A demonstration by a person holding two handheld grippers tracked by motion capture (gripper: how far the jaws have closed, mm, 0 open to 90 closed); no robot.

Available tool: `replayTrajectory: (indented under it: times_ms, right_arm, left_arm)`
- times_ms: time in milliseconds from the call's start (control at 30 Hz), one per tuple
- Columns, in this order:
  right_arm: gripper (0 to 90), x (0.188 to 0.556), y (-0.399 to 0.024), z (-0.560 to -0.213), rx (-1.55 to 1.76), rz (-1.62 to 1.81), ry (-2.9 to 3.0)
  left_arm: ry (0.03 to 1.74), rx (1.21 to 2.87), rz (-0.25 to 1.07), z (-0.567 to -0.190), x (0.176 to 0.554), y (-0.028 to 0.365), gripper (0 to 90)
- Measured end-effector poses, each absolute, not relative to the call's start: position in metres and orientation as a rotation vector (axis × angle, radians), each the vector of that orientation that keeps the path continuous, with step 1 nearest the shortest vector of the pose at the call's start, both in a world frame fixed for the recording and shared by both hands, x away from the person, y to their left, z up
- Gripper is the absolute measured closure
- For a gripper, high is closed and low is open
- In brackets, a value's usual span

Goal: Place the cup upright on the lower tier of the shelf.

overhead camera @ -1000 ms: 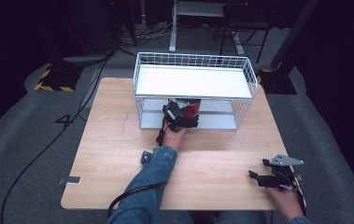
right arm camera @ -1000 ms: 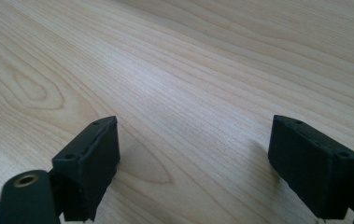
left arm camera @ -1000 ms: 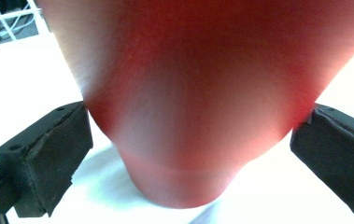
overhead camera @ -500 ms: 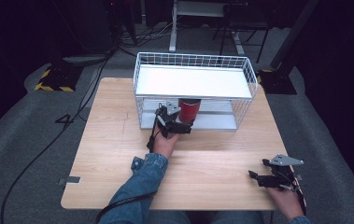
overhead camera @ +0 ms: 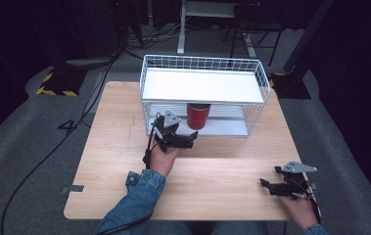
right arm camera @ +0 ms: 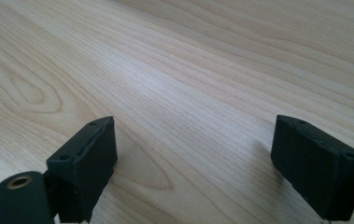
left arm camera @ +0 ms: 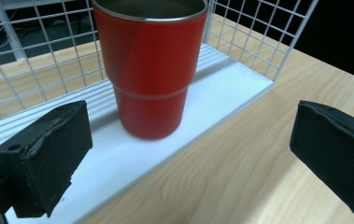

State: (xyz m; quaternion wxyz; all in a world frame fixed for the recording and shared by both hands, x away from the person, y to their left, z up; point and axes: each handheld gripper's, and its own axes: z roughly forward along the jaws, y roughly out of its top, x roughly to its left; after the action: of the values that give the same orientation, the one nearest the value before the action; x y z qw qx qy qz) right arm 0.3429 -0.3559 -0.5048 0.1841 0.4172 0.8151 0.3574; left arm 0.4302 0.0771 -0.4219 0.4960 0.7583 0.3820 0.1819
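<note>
A red cup (overhead camera: 197, 115) stands upright on the white lower shelf of a white wire rack (overhead camera: 203, 93), just above the middle of the high view; in the left gripper view the cup (left arm camera: 149, 65) sits at upper centre, its open metal rim at the top edge, resting on the white shelf board (left arm camera: 132, 154) with wire mesh behind it. The left gripper (overhead camera: 185, 142) hovers just below and left of the cup in the high view, near the rack's front edge, held by a hand (overhead camera: 162, 155) in a denim sleeve (overhead camera: 136, 200). Its jaws stand spread wide, one at each lower corner of the left gripper view, apart from the cup and touching nothing. The right gripper (overhead camera: 270, 187) lies low at the lower right of the high view, over the bare wooden table (overhead camera: 109, 161), well apart from the rack. In the right gripper view its jaws are also spread wide with nothing between them, only pale wood grain (right arm camera: 188, 93) beneath.
</note>
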Motion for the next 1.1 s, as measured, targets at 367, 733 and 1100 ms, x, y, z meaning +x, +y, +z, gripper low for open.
replayTrajectory:
  times_ms: [367, 733, 1100]
  right_arm:
    - [14.7, 0.343, -0.356, -0.505, 1.176, 1.007, 2.299]
    - [14.5, 0.345, -0.355, -0.505, 1.176, 1.009, 2.301]
    - [14.5, 0.345, -0.355, -0.505, 1.175, 1.009, 2.301]
  left_arm:
    - [0.937, 1.820, 0.424, -0.410, 0.400, 0.109, 0.0]
    - [0.930, 1.822, 0.464, -0.402, 0.360, 0.140, 0.1]
    - [0.906, 1.861, 0.444, -0.406, 0.333, 0.157, 0.1]
